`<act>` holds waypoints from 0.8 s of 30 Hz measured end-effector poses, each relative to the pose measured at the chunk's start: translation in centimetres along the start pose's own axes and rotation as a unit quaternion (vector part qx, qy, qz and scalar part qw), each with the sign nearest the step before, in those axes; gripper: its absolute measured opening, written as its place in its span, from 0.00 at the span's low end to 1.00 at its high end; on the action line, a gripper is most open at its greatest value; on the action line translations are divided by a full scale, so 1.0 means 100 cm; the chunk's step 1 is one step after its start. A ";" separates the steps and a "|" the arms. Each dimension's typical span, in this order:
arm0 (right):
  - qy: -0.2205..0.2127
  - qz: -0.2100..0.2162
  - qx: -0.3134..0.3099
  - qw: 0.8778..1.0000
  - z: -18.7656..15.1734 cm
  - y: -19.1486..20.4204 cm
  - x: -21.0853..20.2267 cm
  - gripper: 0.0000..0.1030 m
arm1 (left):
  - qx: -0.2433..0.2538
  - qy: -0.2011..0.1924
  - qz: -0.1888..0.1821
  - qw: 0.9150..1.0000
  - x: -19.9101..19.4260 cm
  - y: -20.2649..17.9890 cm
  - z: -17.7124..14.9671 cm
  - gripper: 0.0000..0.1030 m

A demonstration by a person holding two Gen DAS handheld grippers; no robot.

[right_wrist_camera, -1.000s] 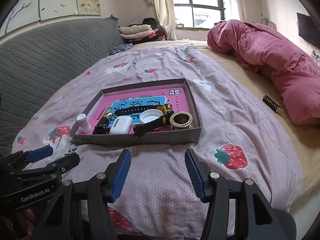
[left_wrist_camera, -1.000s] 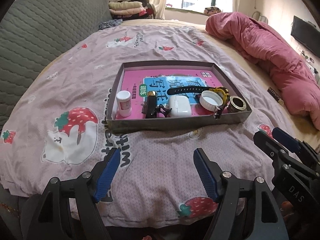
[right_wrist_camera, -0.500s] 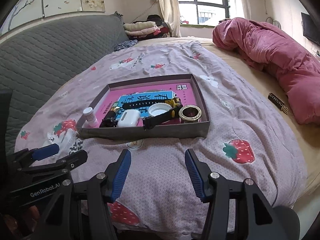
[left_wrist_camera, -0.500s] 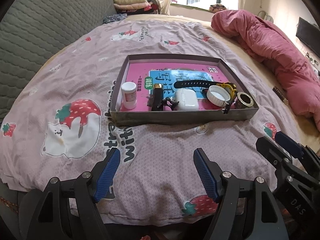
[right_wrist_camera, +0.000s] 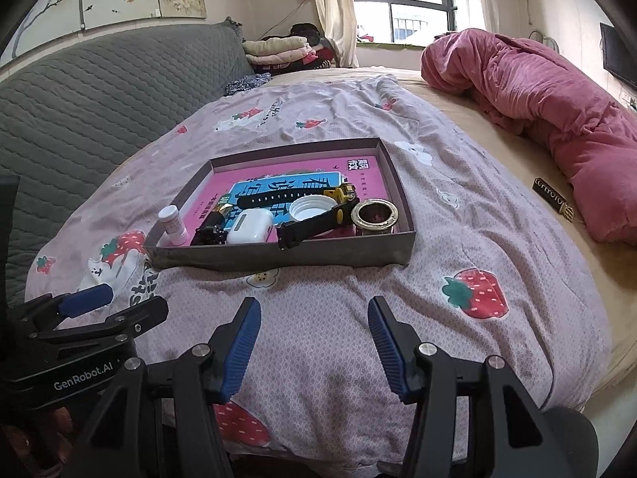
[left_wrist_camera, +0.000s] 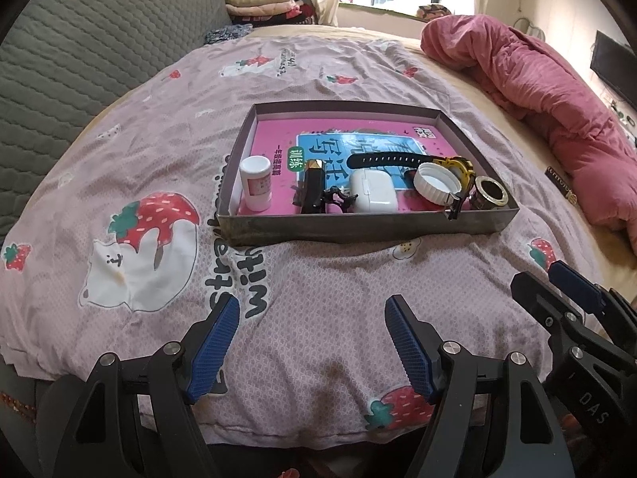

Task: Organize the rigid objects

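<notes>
A shallow grey box (left_wrist_camera: 358, 229) (right_wrist_camera: 278, 257) with a pink booklet on its floor rests on the strawberry bedsheet. Along its near side lie a small white bottle (left_wrist_camera: 256, 187) (right_wrist_camera: 172, 223), a black lipstick tube (left_wrist_camera: 312, 189), a black claw clip (left_wrist_camera: 338, 199), a white earbud case (left_wrist_camera: 372, 189) (right_wrist_camera: 249, 226), a white lid (left_wrist_camera: 436, 181) (right_wrist_camera: 312, 209), a black and yellow watch (left_wrist_camera: 398, 159) (right_wrist_camera: 310, 227) and a brass ring (left_wrist_camera: 490, 197) (right_wrist_camera: 374, 215). My left gripper (left_wrist_camera: 312, 338) and right gripper (right_wrist_camera: 314, 336) both hang open and empty above the sheet, short of the box.
A rumpled pink duvet (left_wrist_camera: 537, 91) (right_wrist_camera: 537, 91) fills the right side of the bed. A small dark case (left_wrist_camera: 561, 185) (right_wrist_camera: 551, 199) lies on the mattress beside it. A grey quilted headboard (right_wrist_camera: 99, 91) stands at the left, folded clothes (right_wrist_camera: 278, 49) at the far end.
The left wrist view has tipped slightly downward, so the box sits a little lower and nearer in frame. Both grippers stayed open and nothing in the box moved.
</notes>
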State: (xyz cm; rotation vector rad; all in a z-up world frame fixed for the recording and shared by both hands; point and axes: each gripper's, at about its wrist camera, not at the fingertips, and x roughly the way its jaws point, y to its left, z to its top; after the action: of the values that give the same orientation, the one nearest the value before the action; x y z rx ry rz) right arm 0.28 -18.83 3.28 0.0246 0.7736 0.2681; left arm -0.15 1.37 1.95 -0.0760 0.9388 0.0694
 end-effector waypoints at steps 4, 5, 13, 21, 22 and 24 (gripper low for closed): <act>-0.001 -0.001 -0.001 1.000 0.000 0.000 0.001 0.54 | 0.001 0.002 -0.001 1.000 0.002 -0.001 -0.001 0.74; -0.001 -0.003 -0.002 1.000 0.000 0.000 0.001 0.54 | 0.001 0.002 -0.001 1.000 0.002 -0.001 -0.001 0.74; 0.000 -0.003 -0.001 1.000 -0.001 -0.001 0.002 0.54 | -0.002 0.009 -0.003 1.000 0.004 0.000 -0.002 0.74; -0.002 -0.006 -0.011 1.000 -0.002 -0.001 0.003 0.54 | -0.001 0.011 -0.004 1.000 0.007 -0.002 -0.002 0.74; -0.003 -0.005 -0.011 1.000 -0.002 -0.001 0.003 0.54 | 0.000 0.010 -0.004 1.000 0.007 -0.002 -0.002 0.74; -0.003 -0.006 -0.011 1.000 -0.001 -0.001 0.003 0.54 | 0.000 0.010 -0.004 1.000 0.007 -0.002 -0.002 0.74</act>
State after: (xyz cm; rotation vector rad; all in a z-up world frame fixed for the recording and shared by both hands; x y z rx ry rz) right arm 0.43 -18.84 2.97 -0.0006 0.7649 0.2659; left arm 0.13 1.16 1.28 -0.0811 0.9577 0.0612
